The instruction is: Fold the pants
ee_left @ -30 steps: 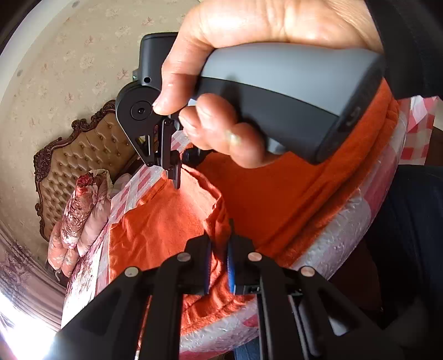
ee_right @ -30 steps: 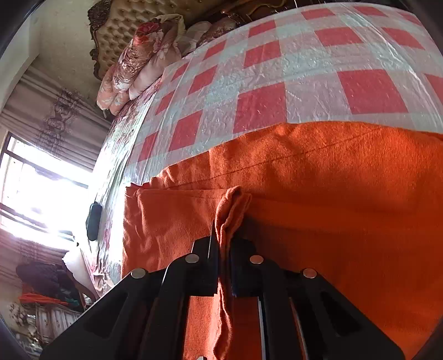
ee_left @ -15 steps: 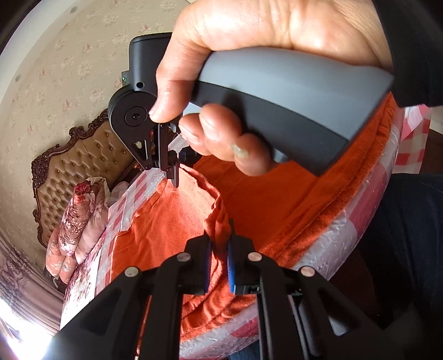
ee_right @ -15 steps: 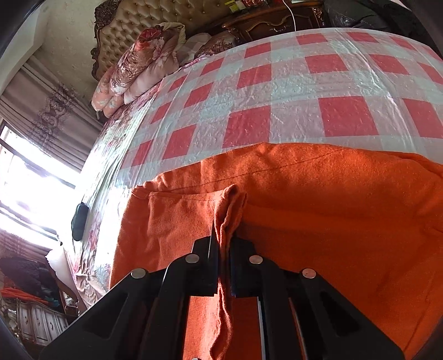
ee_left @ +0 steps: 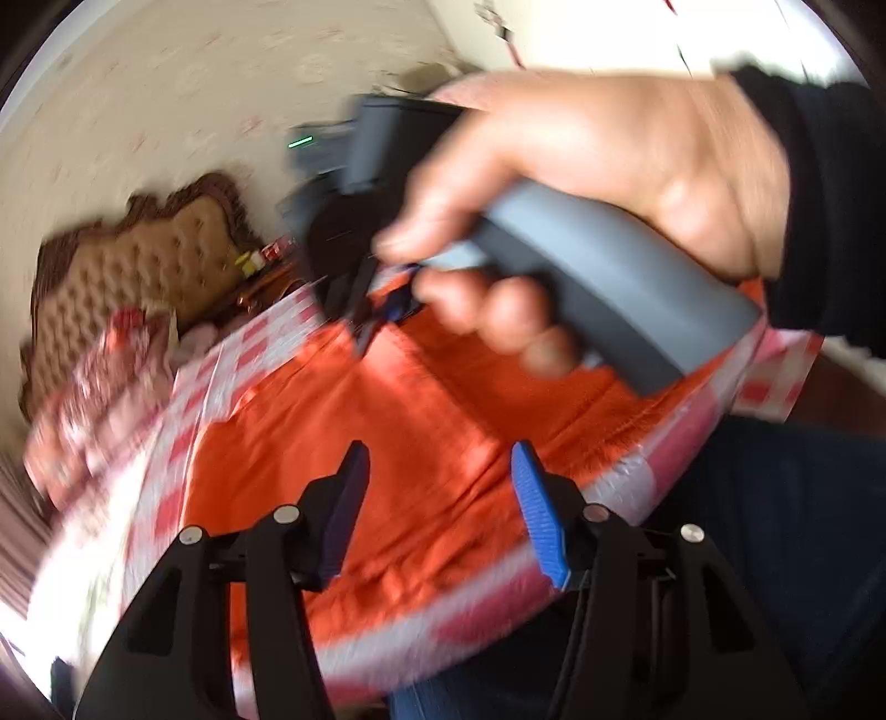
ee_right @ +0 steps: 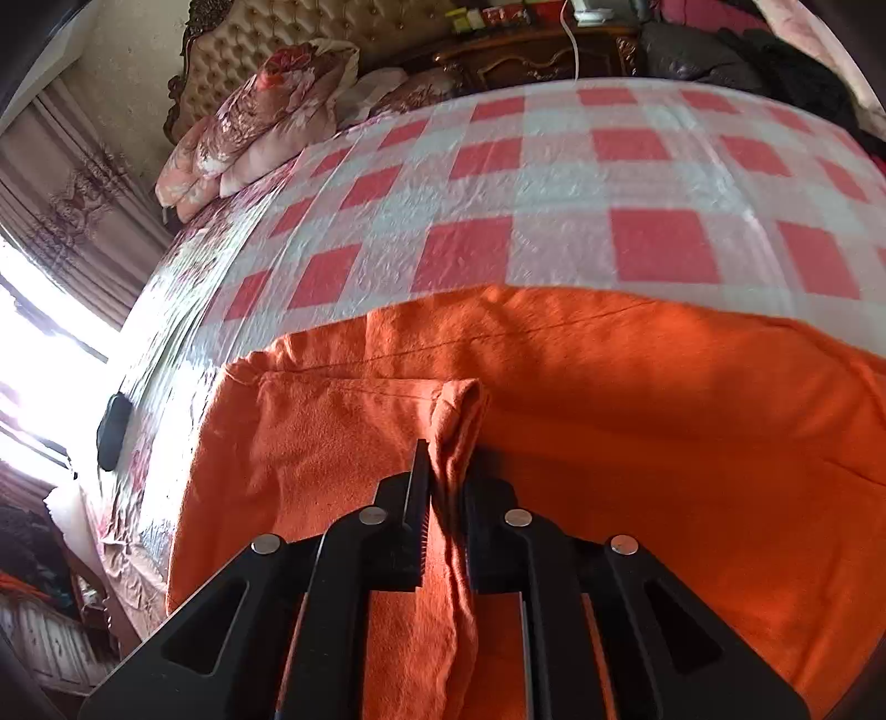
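— Where are the pants?

— The orange pants (ee_right: 609, 421) lie spread across the near part of my bed, on the red-and-white checked cover (ee_right: 554, 183). One ridge of the cloth is pulled up into a bunch between the fingers of my right tongs (ee_right: 447, 471).

— So the right one is gripping?

— Yes, clenched on that pinch of pants; the fabric runs down between the two jaws.

— And the left?

— My left tongs (ee_left: 440, 498) are released, the blue pads (ee_left: 534, 509) standing wide apart above the orange cloth with nothing between them. That view is smeared with blur.

— What else is around?

— My right hand (ee_left: 598, 166) on its grey handle fills the top of the left view. Beyond the cover are the flowered pillows (ee_right: 260, 105) against the buttoned headboard (ee_right: 288, 27), and a bright window (ee_right: 33, 354) at the left.
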`<state>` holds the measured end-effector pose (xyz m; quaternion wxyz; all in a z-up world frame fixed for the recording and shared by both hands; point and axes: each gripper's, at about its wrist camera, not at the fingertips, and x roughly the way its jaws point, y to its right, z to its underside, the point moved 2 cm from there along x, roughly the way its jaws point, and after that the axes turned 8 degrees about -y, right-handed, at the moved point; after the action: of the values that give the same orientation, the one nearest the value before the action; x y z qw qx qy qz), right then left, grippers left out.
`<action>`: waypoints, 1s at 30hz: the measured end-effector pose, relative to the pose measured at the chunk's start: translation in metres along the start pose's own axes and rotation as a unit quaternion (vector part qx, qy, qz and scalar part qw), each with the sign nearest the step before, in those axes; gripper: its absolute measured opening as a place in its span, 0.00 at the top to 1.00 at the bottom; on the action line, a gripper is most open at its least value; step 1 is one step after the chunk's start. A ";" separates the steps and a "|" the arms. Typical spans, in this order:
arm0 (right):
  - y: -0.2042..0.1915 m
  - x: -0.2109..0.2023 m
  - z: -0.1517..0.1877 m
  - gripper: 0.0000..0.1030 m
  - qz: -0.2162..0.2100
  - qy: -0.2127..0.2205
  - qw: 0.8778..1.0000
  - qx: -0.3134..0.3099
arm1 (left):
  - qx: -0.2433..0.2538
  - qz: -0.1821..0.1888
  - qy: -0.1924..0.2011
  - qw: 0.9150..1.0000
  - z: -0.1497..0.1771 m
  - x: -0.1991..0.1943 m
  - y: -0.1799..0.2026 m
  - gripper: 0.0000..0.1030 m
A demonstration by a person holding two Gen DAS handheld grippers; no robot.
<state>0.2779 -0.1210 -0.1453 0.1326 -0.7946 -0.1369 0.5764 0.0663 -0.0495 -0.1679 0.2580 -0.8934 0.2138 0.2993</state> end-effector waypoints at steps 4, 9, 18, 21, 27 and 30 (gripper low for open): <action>-0.020 -0.040 0.022 0.89 0.056 0.063 0.996 -0.036 | -0.154 -0.012 0.042 0.987 0.025 -0.041 -0.067 0.49; -0.064 -0.037 0.058 0.88 0.099 0.093 0.983 -0.126 | -0.254 -0.033 0.000 0.967 0.050 -0.041 -0.134 0.61; 0.019 -0.047 0.029 0.83 0.138 0.090 0.986 -0.012 | -0.244 -0.024 -0.015 0.969 0.047 -0.034 -0.133 0.61; 0.033 -0.067 0.029 0.83 0.092 0.103 0.990 0.026 | -0.222 0.008 -0.003 0.975 0.036 -0.027 -0.123 0.62; -0.027 -0.043 0.073 0.83 0.036 0.053 0.997 -0.048 | -0.306 0.091 -0.044 0.946 0.038 0.027 -0.170 0.99; -0.054 -0.021 0.092 0.83 0.068 0.036 0.992 -0.101 | -0.331 0.093 -0.090 0.935 0.062 0.051 -0.184 0.99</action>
<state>0.1803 -0.0741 -0.1352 0.0171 -0.8318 -0.1352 0.5381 0.1758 0.1177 -0.1818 -0.0634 -0.8735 0.1606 0.4552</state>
